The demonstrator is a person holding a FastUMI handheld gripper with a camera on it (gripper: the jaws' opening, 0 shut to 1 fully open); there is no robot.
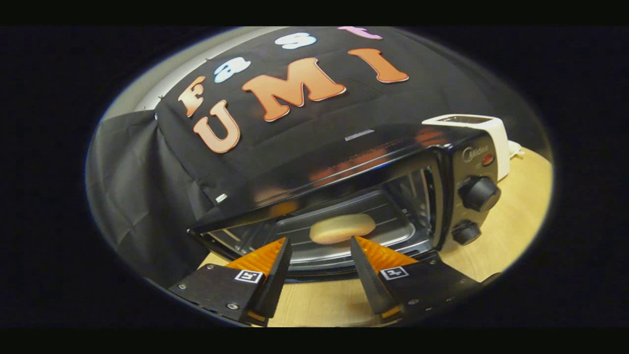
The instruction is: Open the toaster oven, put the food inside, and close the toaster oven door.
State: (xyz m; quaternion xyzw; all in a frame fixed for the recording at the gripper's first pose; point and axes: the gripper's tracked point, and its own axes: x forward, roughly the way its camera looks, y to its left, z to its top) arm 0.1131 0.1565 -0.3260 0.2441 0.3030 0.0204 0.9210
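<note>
the toaster oven (344,191) sits on the wooden table (511,231) with its front toward me, and i can see straight into the chamber; the door itself i can't make out, so whether it hangs folded down below the opening i cannot tell. inside, the food (342,228) (a pale, rounded, bun-like piece) lies on the metal tray (393,231), just beyond my fingertips and roughly in line with the gap between them. there is free tray to either side of it and open height above it up to the oven's roof. the two knobs (479,193) sit on the panel at the oven's right, well clear of my tool. behind that side stands a white toaster (484,132) on the same table, and bare wood runs out to the right of the oven. black cloth drapes the wall behind and to the left.

my gripper (319,243) has its fingers spread wide apart, holding nothing and touching nothing i can see, the tips hovering at the oven's front edge.
</note>
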